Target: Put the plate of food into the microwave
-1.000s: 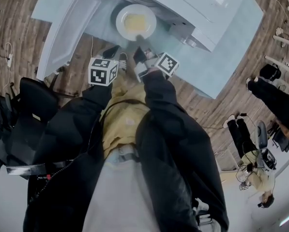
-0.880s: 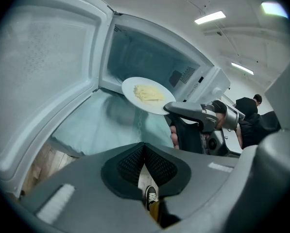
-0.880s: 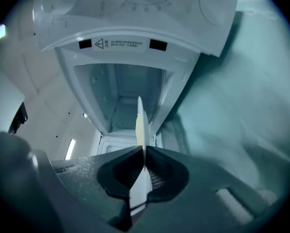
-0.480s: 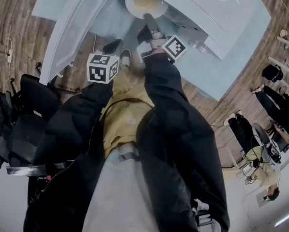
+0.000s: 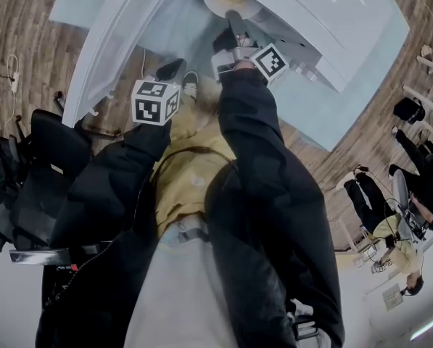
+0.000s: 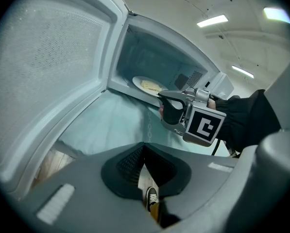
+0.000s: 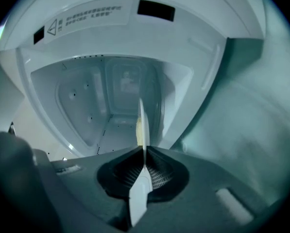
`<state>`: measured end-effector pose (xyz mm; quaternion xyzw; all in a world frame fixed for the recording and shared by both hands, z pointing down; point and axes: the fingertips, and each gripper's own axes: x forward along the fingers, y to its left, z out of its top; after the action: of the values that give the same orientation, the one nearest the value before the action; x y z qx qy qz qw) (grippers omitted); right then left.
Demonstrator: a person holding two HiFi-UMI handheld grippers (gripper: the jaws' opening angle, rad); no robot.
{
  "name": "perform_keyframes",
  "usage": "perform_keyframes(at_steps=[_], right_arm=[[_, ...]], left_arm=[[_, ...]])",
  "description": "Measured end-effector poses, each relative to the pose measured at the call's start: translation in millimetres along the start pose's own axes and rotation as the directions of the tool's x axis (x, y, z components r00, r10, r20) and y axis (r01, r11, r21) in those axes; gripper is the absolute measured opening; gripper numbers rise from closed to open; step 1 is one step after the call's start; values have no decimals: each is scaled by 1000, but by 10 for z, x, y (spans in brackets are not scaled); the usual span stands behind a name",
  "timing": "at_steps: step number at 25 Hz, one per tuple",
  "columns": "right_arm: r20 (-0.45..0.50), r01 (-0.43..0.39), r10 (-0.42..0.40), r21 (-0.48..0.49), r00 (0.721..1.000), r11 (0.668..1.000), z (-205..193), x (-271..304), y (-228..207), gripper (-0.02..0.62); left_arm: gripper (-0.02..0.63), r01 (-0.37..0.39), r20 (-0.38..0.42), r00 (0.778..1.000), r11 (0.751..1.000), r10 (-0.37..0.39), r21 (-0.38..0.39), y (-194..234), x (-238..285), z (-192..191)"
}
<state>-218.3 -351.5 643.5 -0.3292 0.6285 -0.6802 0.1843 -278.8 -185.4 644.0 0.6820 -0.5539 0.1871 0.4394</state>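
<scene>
The room has a wood-plank floor (image 5: pixel 20 20), and on it stands a pale table (image 5: pixel 347 100) carrying a white microwave (image 5: pixel 303 13) whose door (image 5: pixel 111 46) is swung wide open. The right tool (image 7: pixel 144 171) is clamped on the near rim of the plate (image 7: pixel 141 125), one pad above the rim and one below. The rest of the plate reaches out ahead of the tool into the mouth of the cavity (image 7: pixel 110 110). Whether its far edge already rests on the cavity floor cannot be told. The plate looks like stiff, glazed ware, so it is probably breakable and smooth under the pads. Held by one edge alone, its weight will likely lever downward beyond the grip. The yellowish food (image 6: pixel 152 86) lies loose on it and could slide if the plate tips. The near rim seems the right place to hold, since it keeps the tool outside the opening while the plate goes in level. Just to the right of this tool stands the cavity's frame, the closest thing the rim could knock. The door on its left is well clear. The left tool (image 6: pixel 144 164) hangs back and to the left with its jaws together on nothing, pointing down past the table edge toward a shoe (image 6: pixel 152 198). Well behind the tools are a black chair (image 5: pixel 49 151) and some seated people (image 5: pixel 386 249), none of them near the path.
</scene>
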Motion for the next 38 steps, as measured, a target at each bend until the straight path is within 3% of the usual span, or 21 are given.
perform_keyframes(at_steps=[7,10,13,18,21,24,29,35,38], right_arm=[[41,-23,22,15,999,1000,-4,74,-28,21],[26,-19,19,3,999,1000,-32,22,-5,86],[-1,-21,21,-16,1000,1000,-121,-59,8,103],[-135,7,-37,-217,990,976,-490,-340,155,89],[-192,19,-97,-374,976,927,-657,-545,250,-3],[-234,-1,-153,-550,960,835,-782,-771,428,-5],[-218,-54,-198,-791,956,610,-804,-1161,904,-5],[-130,-77,-143,-942,981,327,-713,-1475,1587,-5],[-95,-74,-80,-970,992,231,-633,-1623,1931,-4]], left_arm=[[-3,-3,6,1000,1000,3,2,98,-54,-52],[-3,-4,8,1000,1000,4,1,89,-87,-71],[-3,-1,16,1000,1000,1,4,82,-124,-51],[-3,8,50,999,1000,-9,17,-46,-212,70],[-3,19,87,996,999,-22,37,-199,-250,205],[-3,26,129,991,998,-34,65,-375,-333,336],[-3,14,218,975,992,-42,127,-766,-579,610],[-3,-38,354,934,976,-41,214,-1189,-986,1037],[-5,-34,409,910,969,-72,245,-1429,-1151,1249]])
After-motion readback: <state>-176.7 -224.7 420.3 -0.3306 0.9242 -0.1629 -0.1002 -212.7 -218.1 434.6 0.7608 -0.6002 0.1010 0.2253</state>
